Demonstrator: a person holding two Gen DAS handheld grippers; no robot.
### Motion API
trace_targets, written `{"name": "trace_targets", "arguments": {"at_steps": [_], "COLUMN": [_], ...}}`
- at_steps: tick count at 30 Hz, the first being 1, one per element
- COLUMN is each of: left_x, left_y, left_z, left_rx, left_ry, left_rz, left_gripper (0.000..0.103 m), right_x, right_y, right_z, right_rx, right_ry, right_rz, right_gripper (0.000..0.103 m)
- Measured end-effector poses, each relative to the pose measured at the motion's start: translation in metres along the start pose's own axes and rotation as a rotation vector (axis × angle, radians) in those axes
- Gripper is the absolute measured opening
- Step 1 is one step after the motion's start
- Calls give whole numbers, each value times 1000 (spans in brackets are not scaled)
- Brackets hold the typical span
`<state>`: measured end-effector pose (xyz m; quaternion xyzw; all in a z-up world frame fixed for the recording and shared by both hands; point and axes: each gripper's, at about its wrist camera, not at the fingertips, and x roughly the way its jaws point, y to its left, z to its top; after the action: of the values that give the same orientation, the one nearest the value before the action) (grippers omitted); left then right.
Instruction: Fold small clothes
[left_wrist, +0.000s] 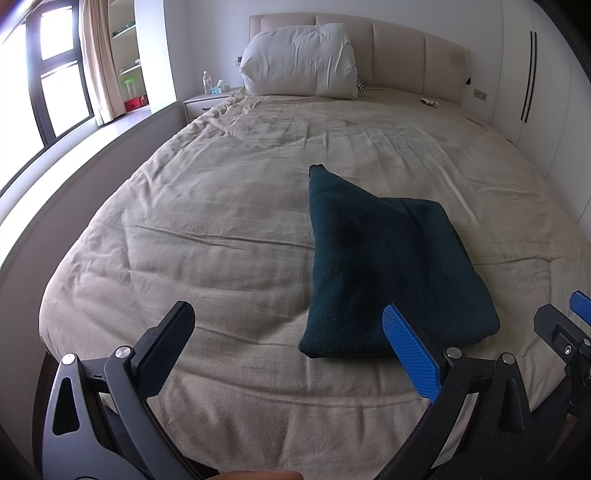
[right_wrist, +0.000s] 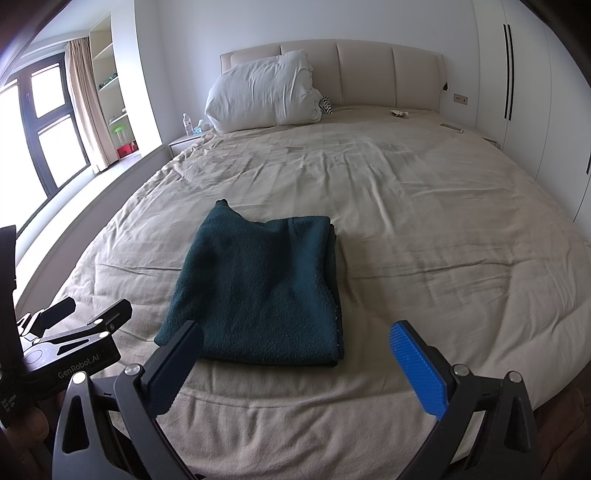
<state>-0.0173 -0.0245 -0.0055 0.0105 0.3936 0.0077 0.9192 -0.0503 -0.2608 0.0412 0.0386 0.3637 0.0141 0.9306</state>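
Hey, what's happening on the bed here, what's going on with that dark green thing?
A person is folding small clothes with a handheld gripper in each hand. The dark green knit garment lies folded into a compact stack on the beige bed cover, with one narrow part poking out at its far corner. Neither gripper is touching it: the left gripper and the right gripper are both open and hover near the foot of the bed, just short of the garment.

Dark green garment (right_wrist: 258, 288): fuzzy knit, matt. Bedcover (right_wrist: 424, 229): creased beige cloth. Headboard (right_wrist: 362, 74): smooth padded upholstery.
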Motion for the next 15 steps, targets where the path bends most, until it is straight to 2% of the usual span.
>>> {"name": "trace_targets", "arguments": {"at_steps": [15], "left_x": [0], "left_y": [1], "left_z": [0], "left_rx": [0], "left_ry": [1], "left_rz": [-2], "left_gripper": [103], "right_x": [0], "right_y": [1], "right_z": [-3], "right_rx": [0], "right_ry": [4], "right_rz": [2], "right_gripper": [103]}}
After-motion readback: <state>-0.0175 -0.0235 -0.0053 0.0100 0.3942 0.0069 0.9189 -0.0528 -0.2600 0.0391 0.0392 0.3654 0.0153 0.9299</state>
